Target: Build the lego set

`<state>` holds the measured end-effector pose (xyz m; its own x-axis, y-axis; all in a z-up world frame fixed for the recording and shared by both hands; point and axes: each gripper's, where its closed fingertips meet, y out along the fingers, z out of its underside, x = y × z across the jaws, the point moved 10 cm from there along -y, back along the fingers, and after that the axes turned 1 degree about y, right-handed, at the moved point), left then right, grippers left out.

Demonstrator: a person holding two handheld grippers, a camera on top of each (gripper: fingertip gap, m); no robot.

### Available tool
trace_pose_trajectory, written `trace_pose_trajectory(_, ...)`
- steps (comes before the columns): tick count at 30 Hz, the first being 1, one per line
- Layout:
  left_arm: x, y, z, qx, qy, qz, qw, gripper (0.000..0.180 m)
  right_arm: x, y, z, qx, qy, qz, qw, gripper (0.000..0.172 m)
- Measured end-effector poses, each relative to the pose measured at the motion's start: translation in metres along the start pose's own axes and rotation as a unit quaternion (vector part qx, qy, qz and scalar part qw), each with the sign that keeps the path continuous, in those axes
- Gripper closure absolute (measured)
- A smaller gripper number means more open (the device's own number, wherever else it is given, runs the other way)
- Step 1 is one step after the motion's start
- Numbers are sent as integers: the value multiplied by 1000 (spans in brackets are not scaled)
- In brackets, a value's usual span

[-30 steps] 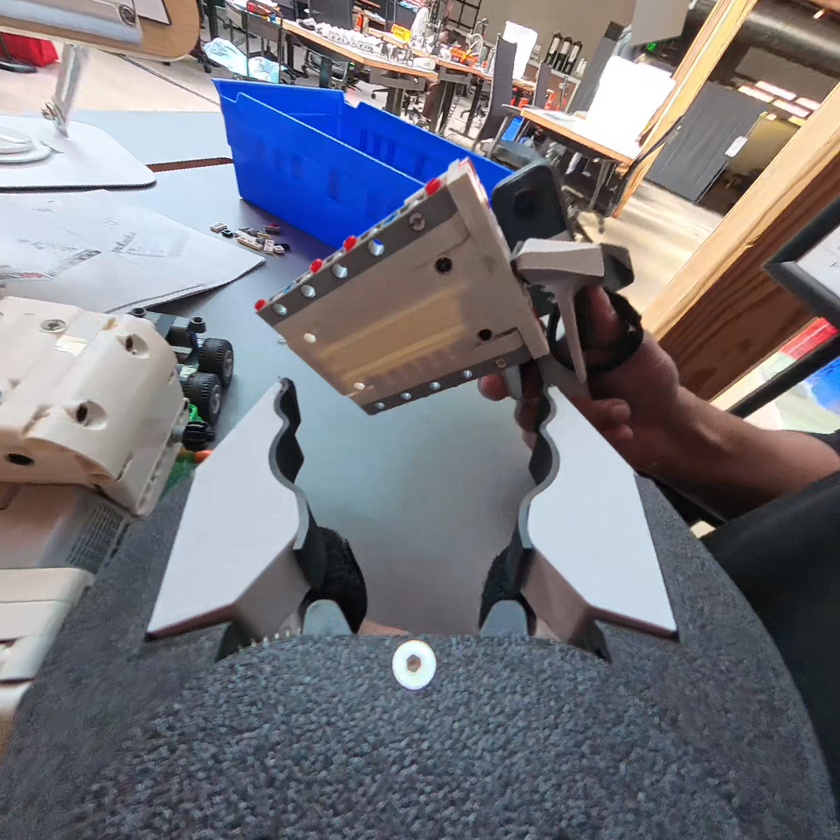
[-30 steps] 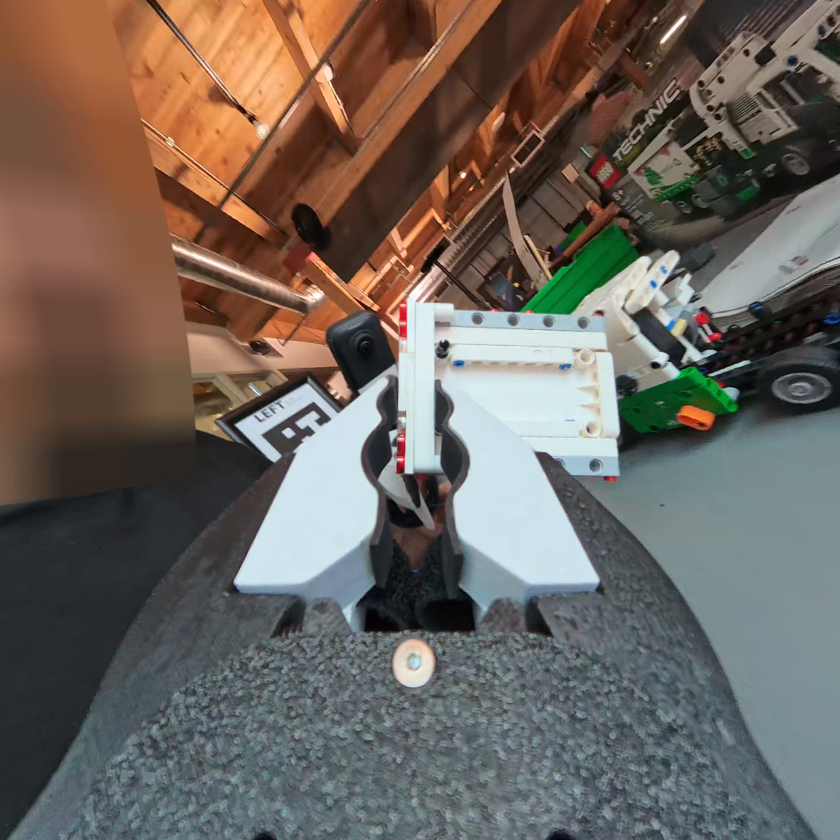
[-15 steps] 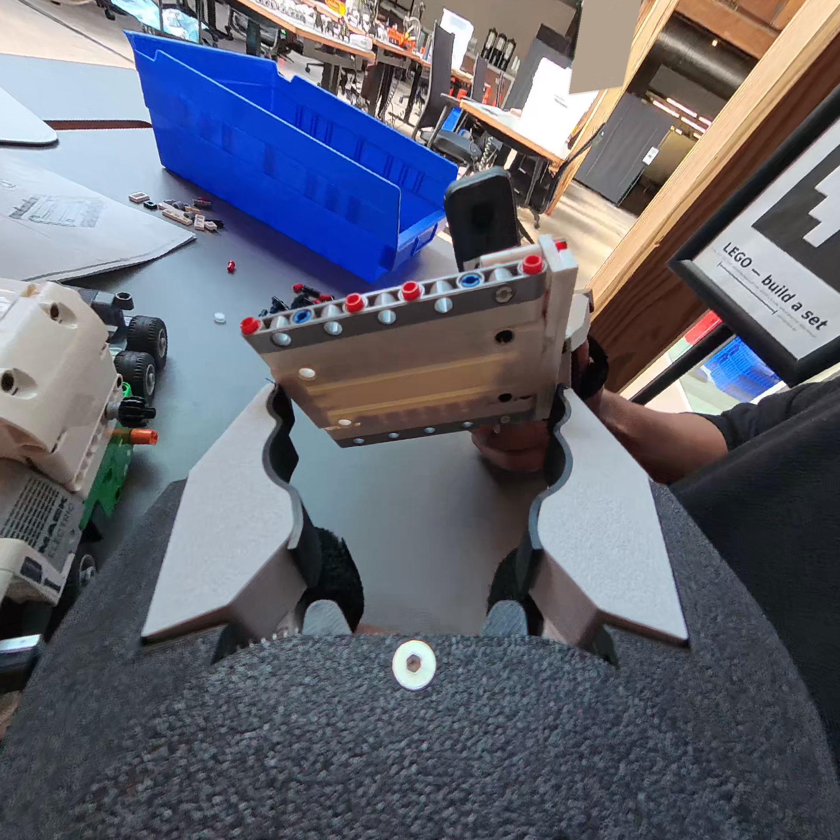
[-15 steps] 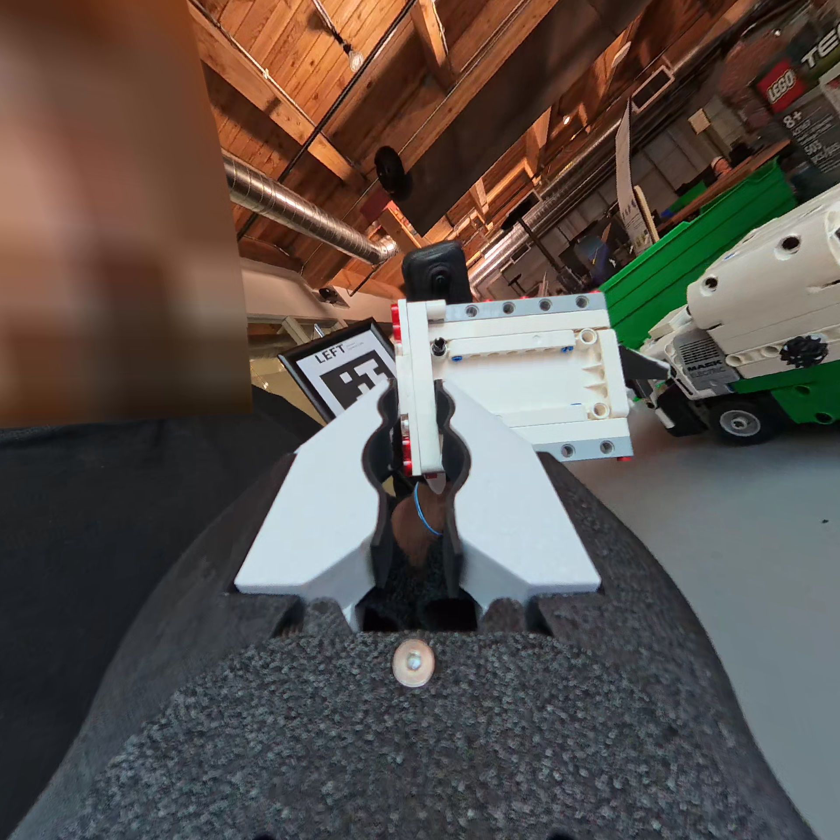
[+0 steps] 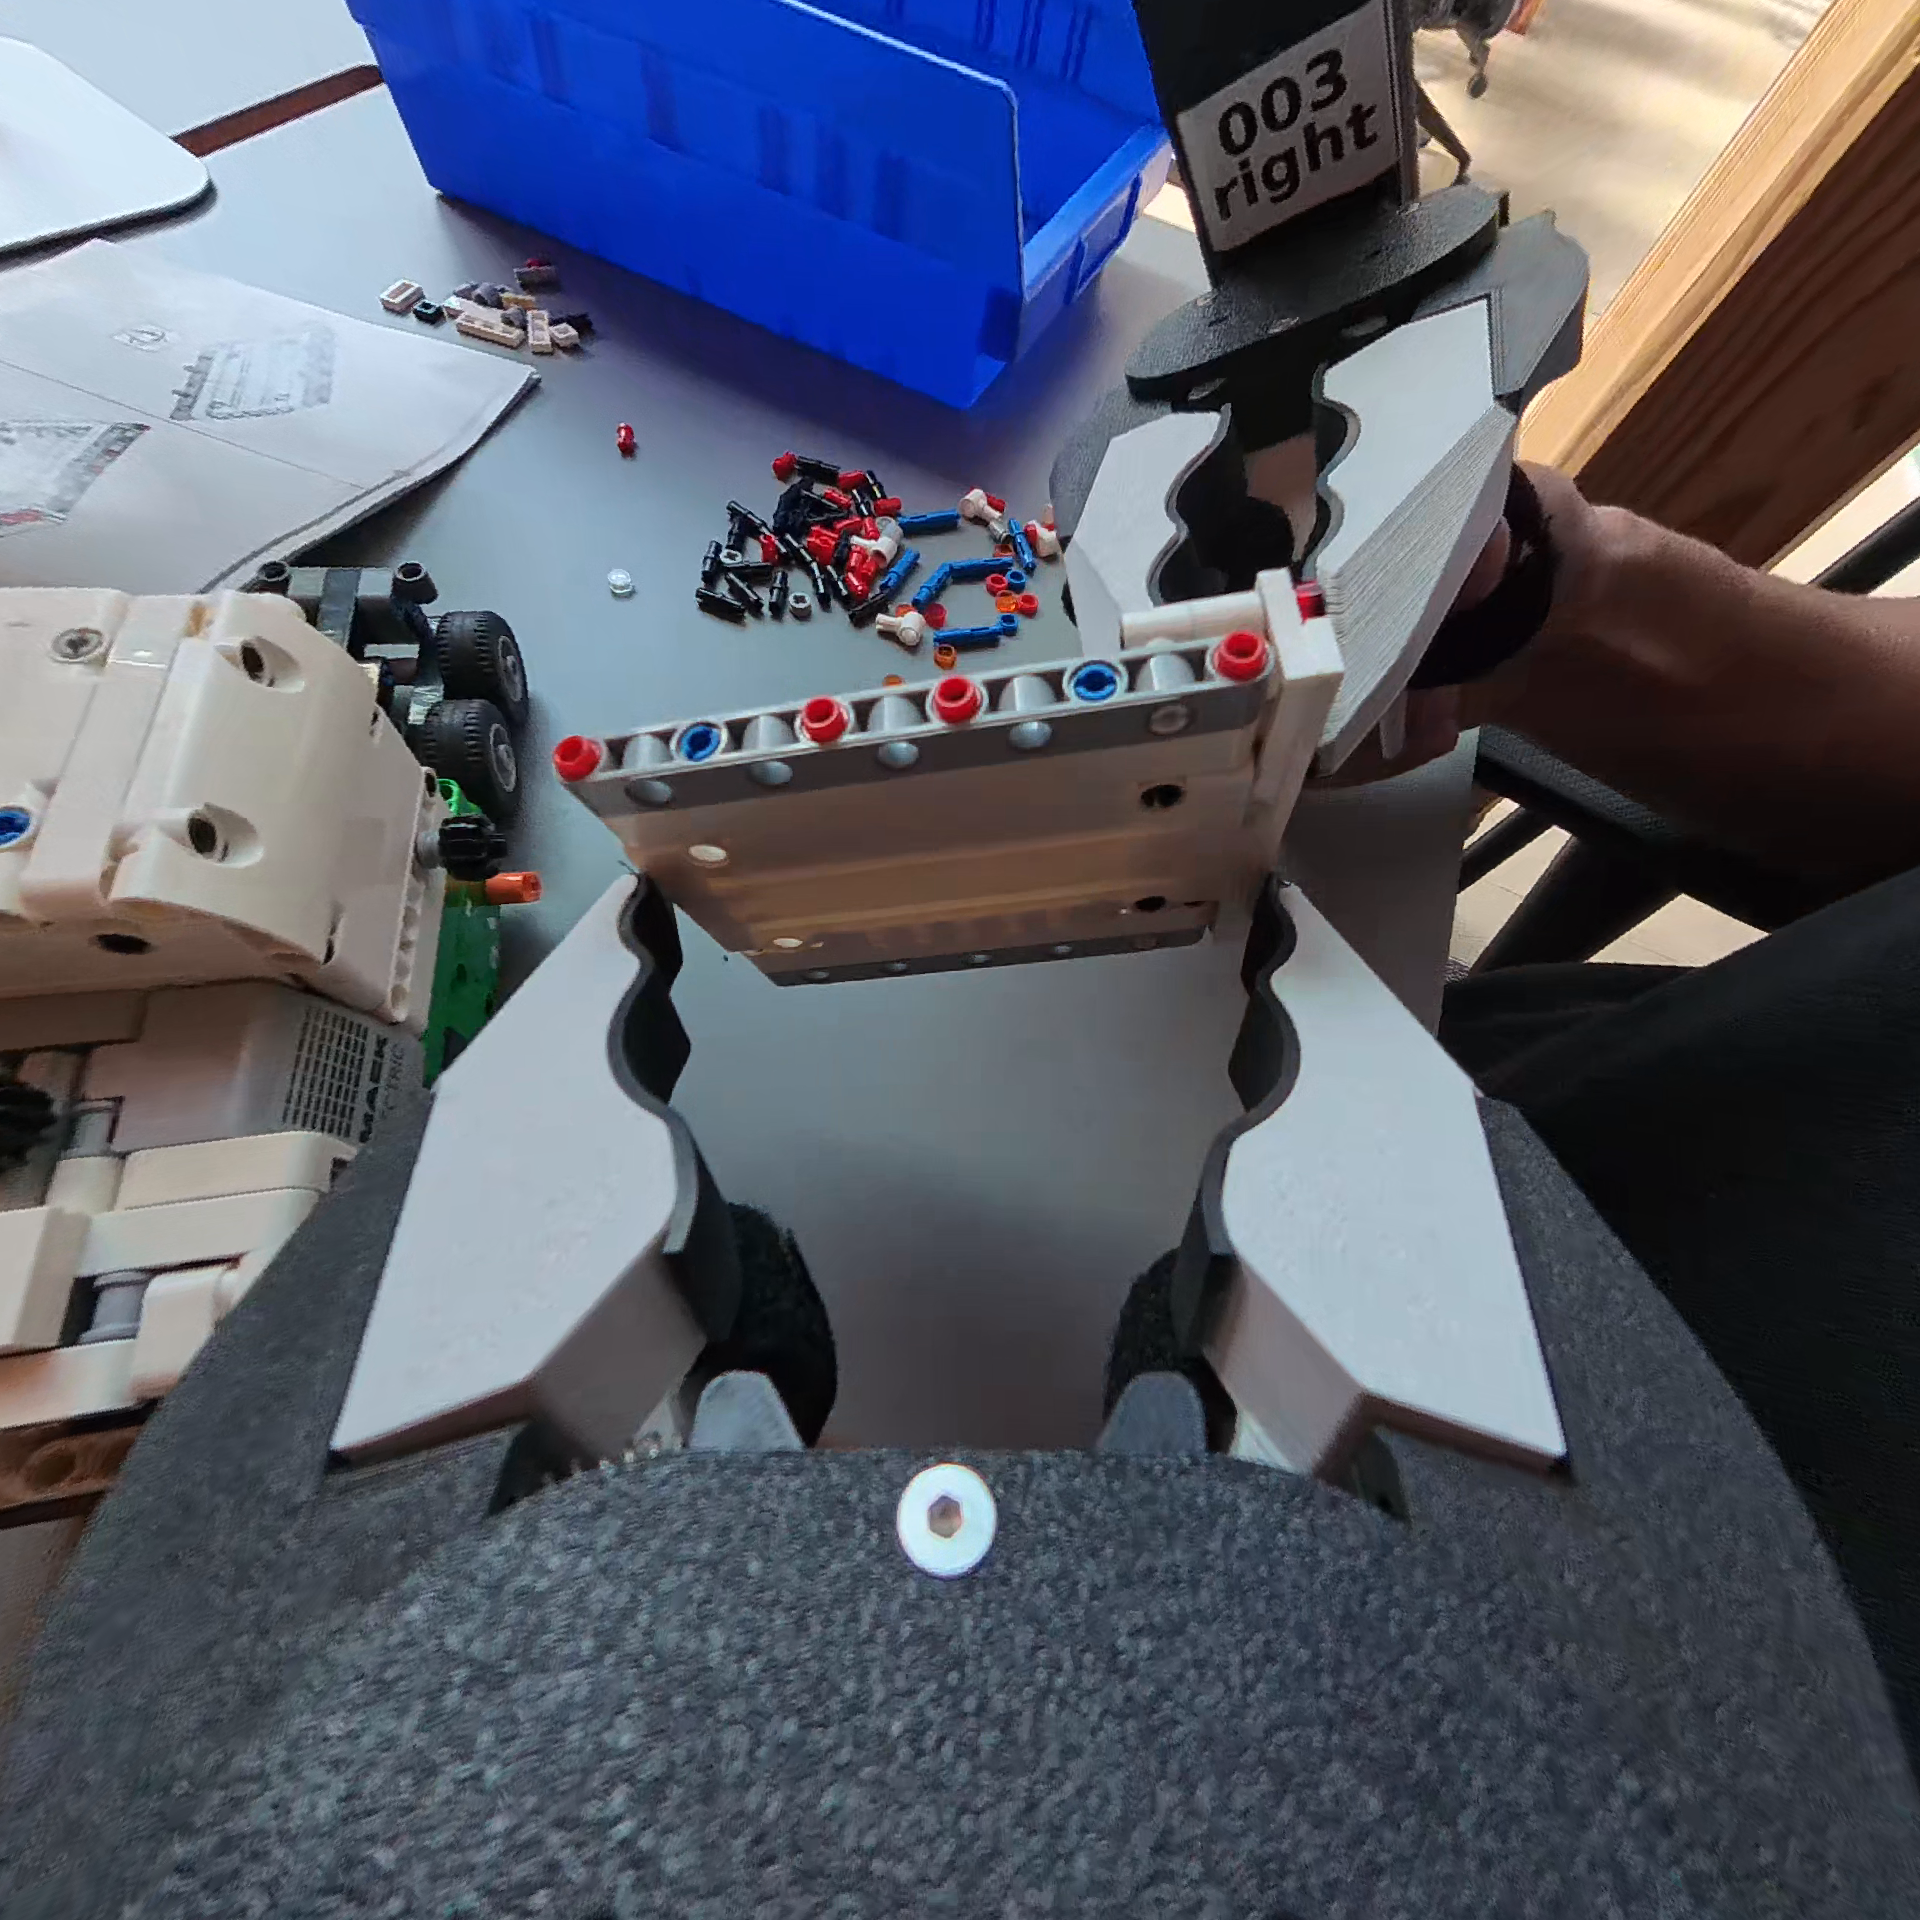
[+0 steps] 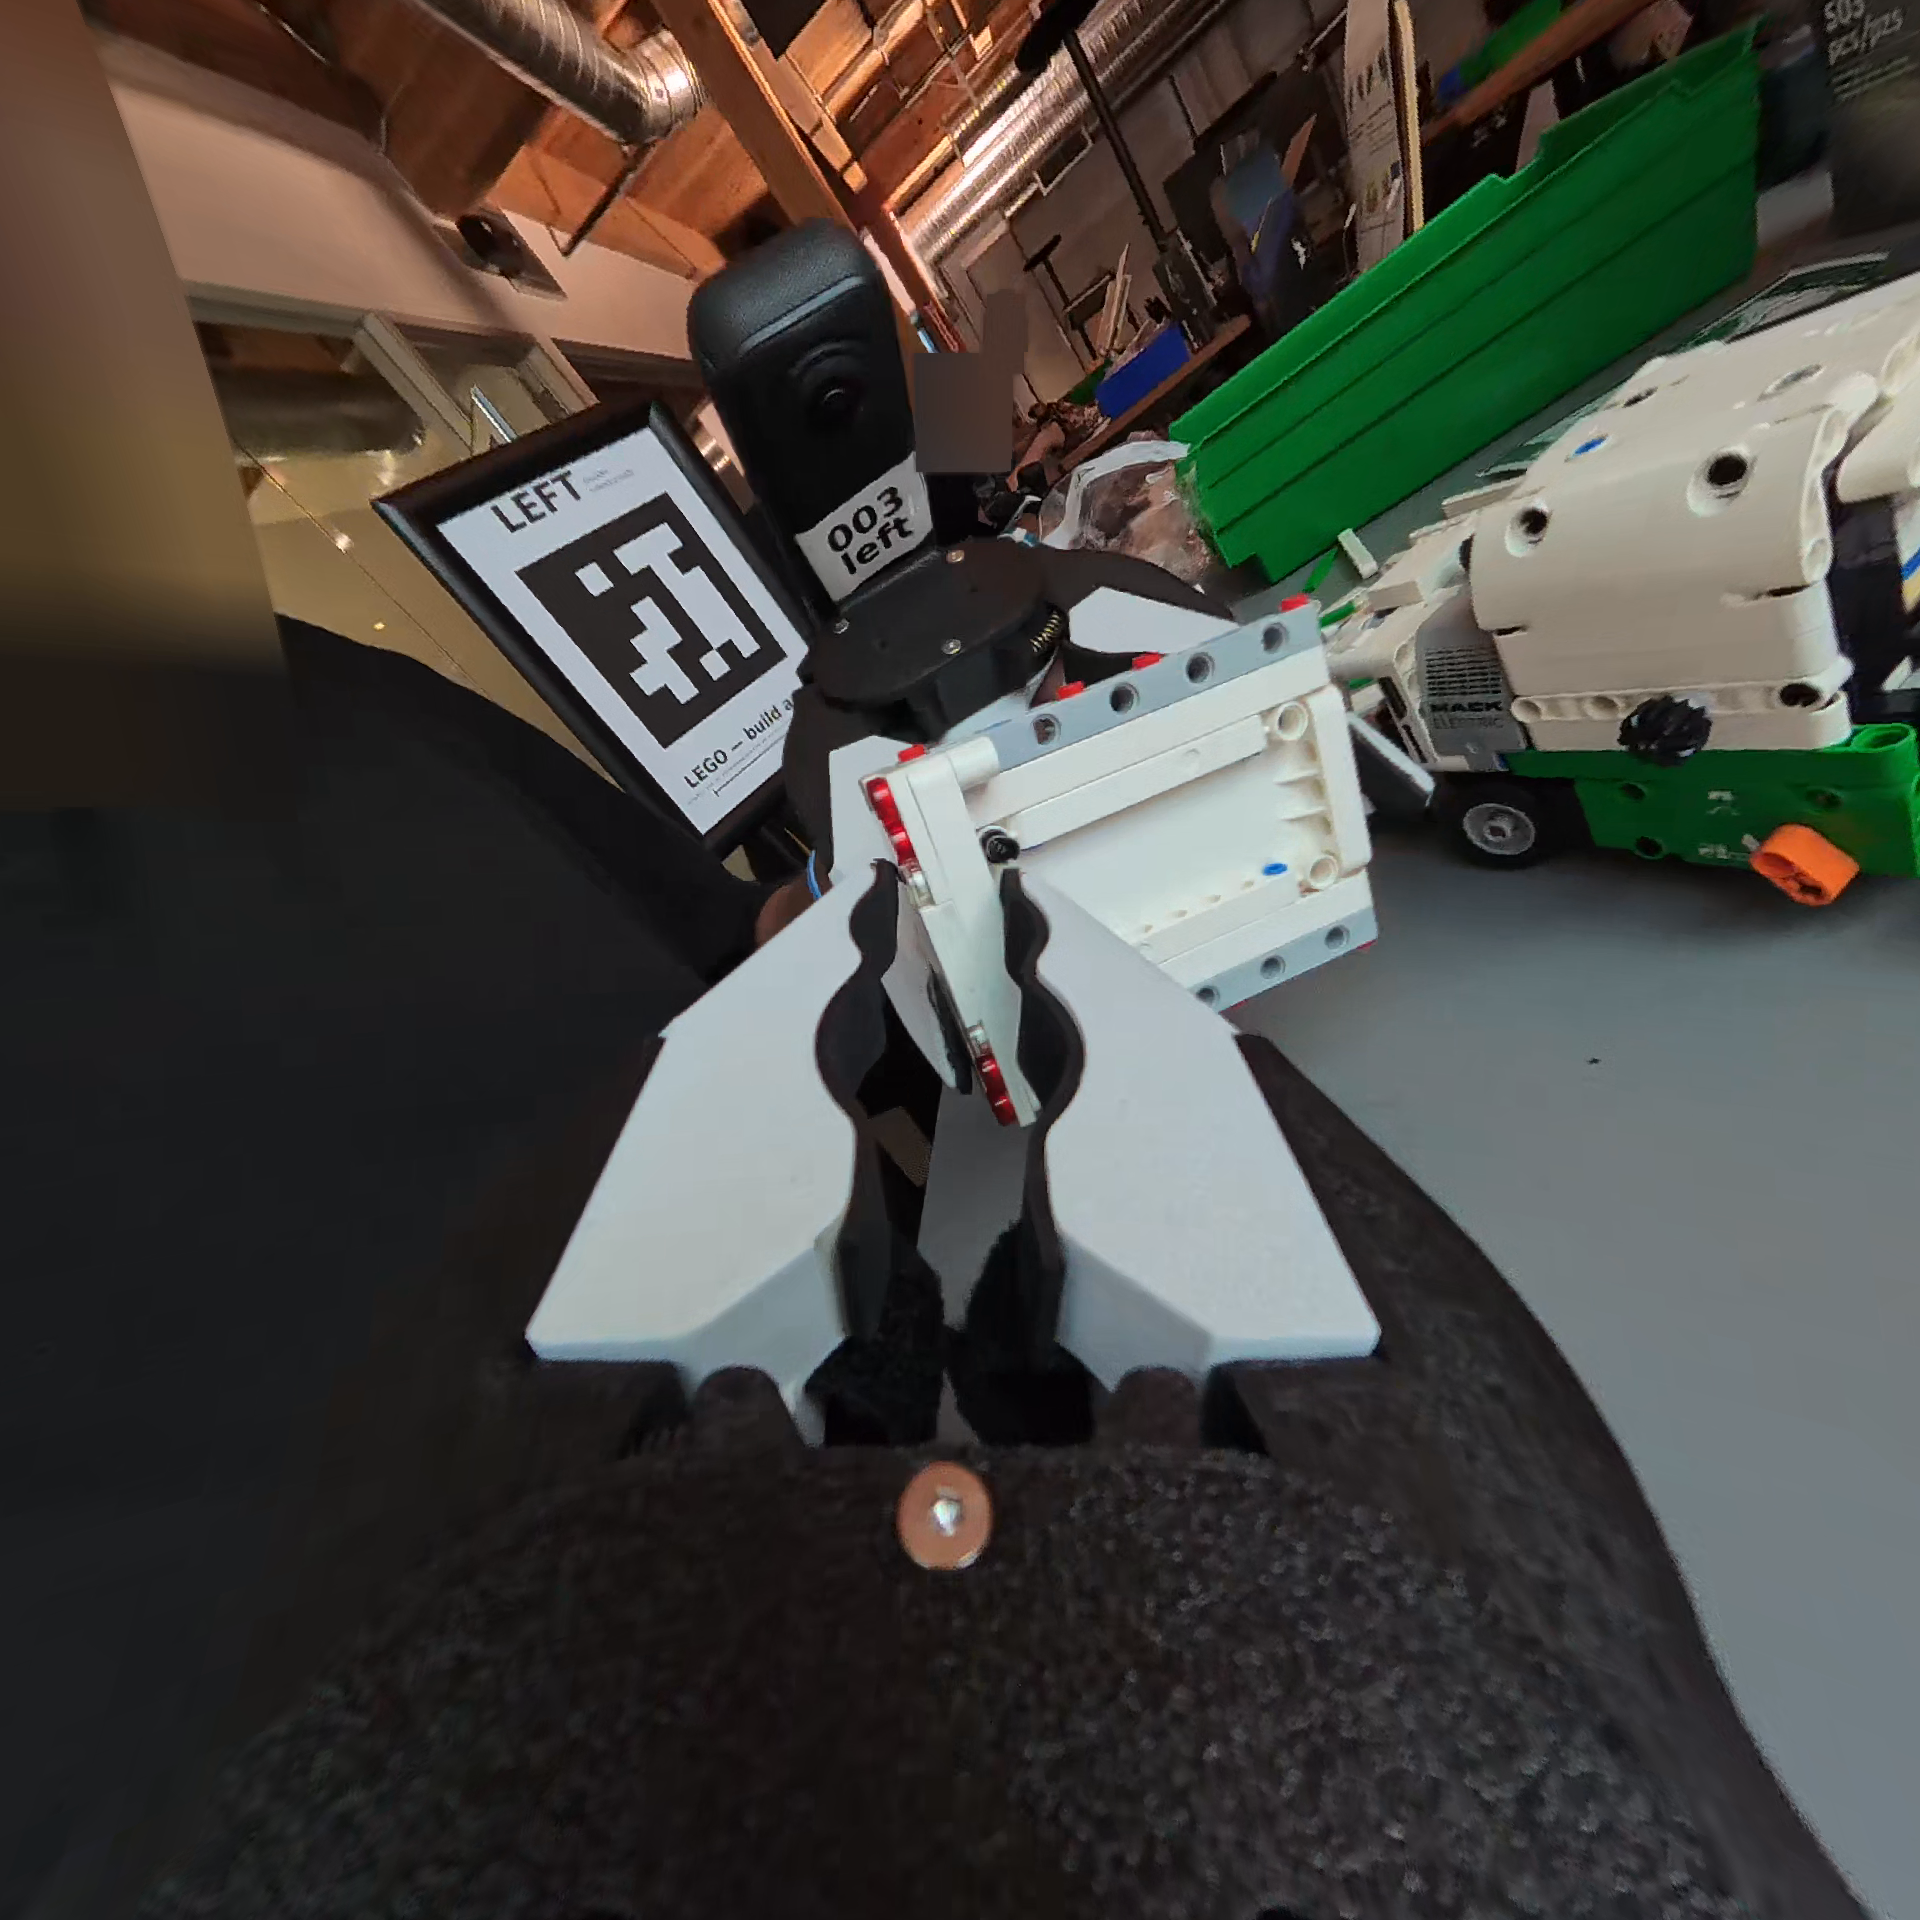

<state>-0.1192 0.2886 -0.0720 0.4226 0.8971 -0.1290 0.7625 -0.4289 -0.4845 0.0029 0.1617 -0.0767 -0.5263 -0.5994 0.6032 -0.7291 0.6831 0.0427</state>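
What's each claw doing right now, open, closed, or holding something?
Left claw: open wide, fingertips flanking the white and grey brick-built panel without clamping it.
Right claw: closed on that panel's white end.

Right gripper, frame centre: pads clamped on the end plate of a white brick panel with grey beams and red pins. Behind it, the left gripper. Right: white-and-green toy truck on grey counter; green bin upper right.
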Motion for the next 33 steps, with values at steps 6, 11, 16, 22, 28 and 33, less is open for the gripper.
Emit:
trace_pose_trajectory(6,-3,6,1,2,-36,53,998,73,3,-4,6,-13,-22,-10,1000,156)
trace_pose_trajectory(11,0,9,1,3,-42,49,998,74,1,-5,8,-34,-22,-1,999,155)
trace_pose_trajectory(16,5,8,5,27,-17,-6,999,74,0,-3,11,-2,-27,35,999,138)
trace_pose_trajectory(22,-1,9,5,100,89,-108,985,74,4,2,7,43,-34,141,989,133)
trace_pose_trajectory(28,-6,19,10,151,166,-158,962,74,1,5,16,88,-8,201,976,143)
trace_pose_trajectory(33,-5,26,13,132,147,-149,969,74,-4,-4,19,62,30,208,976,144)
